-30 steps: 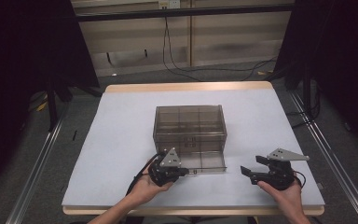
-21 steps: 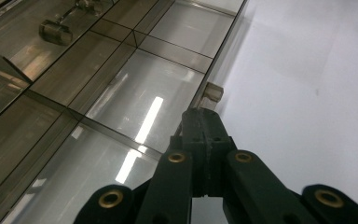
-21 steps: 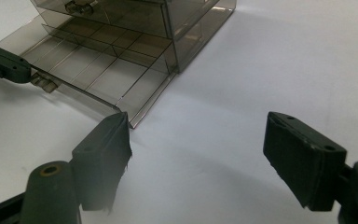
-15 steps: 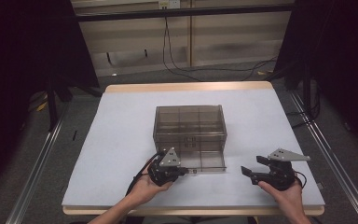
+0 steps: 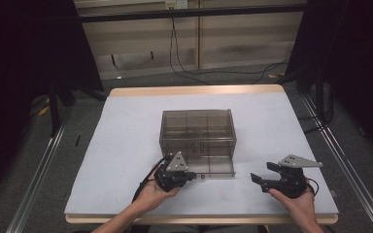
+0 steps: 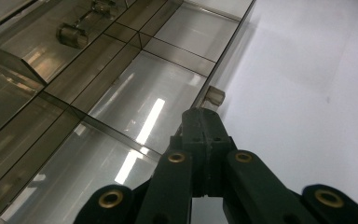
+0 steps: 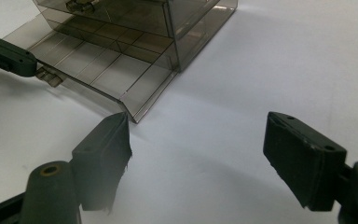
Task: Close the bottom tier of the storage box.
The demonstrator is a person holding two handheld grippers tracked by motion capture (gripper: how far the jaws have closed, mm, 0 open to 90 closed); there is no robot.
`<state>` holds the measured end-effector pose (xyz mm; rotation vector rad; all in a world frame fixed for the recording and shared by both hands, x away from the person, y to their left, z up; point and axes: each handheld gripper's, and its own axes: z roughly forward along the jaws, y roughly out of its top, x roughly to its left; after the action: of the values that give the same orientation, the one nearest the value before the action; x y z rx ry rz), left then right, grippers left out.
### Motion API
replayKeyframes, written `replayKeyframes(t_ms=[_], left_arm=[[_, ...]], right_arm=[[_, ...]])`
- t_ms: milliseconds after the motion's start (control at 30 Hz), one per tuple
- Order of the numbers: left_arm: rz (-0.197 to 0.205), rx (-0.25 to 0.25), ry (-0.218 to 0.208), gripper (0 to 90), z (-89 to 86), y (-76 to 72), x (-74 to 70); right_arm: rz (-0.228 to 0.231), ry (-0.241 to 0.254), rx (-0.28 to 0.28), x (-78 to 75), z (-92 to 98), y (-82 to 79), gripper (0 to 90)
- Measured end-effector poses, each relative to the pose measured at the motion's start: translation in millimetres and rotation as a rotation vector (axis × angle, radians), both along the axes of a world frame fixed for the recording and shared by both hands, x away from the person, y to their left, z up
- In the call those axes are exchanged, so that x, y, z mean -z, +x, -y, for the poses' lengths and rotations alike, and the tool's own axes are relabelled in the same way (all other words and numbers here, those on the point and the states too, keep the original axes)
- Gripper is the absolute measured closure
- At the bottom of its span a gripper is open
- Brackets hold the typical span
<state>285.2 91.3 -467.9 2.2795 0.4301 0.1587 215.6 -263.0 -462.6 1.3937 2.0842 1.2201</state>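
Note:
A smoky clear drawer box (image 5: 198, 128) stands mid-table. Its bottom drawer (image 5: 216, 165) is pulled out toward me and has several empty compartments (image 6: 168, 93). My left gripper (image 5: 193, 175) is at the drawer's front edge, jaws pressed together (image 6: 200, 122) on the small clear handle (image 6: 213, 95). The right gripper view also shows that gripper (image 7: 28, 64) at the handle (image 7: 49, 75). My right gripper (image 5: 260, 180) rests low over the table to the right of the drawer, with its pads (image 7: 105, 149) wide apart and nothing between them. A small metal item (image 6: 72, 33) lies in an upper drawer.
The white table (image 5: 126, 145) has bare room left, right and behind the box. Its wooden rim (image 5: 194, 91) runs along the far side. Cables (image 5: 189, 68) lie on the floor beyond, and metal rails (image 5: 39, 170) flank the table.

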Motion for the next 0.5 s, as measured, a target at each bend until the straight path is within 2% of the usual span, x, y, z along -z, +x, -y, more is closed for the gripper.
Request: replayKeyframes(t_ms=[33, 400, 500], left_arm=[[-0.004, -0.004, 0.010, 90.0, -0.2, 0.0, -0.6], [0.001, -0.009, -0.005, 90.0, 1.1, 2.4, 0.6], [0.006, -0.014, 0.007, 90.0, 0.9, 2.8, -0.1]], right_arm=[[-0.001, 0.001, 0.001, -0.1, -0.1, 0.0, 23.0], [-0.003, 0.001, -0.002, 0.4, -0.2, 0.6, 23.0], [-0.003, 0.002, -0.002, 0.3, -0.2, 0.6, 23.0]])
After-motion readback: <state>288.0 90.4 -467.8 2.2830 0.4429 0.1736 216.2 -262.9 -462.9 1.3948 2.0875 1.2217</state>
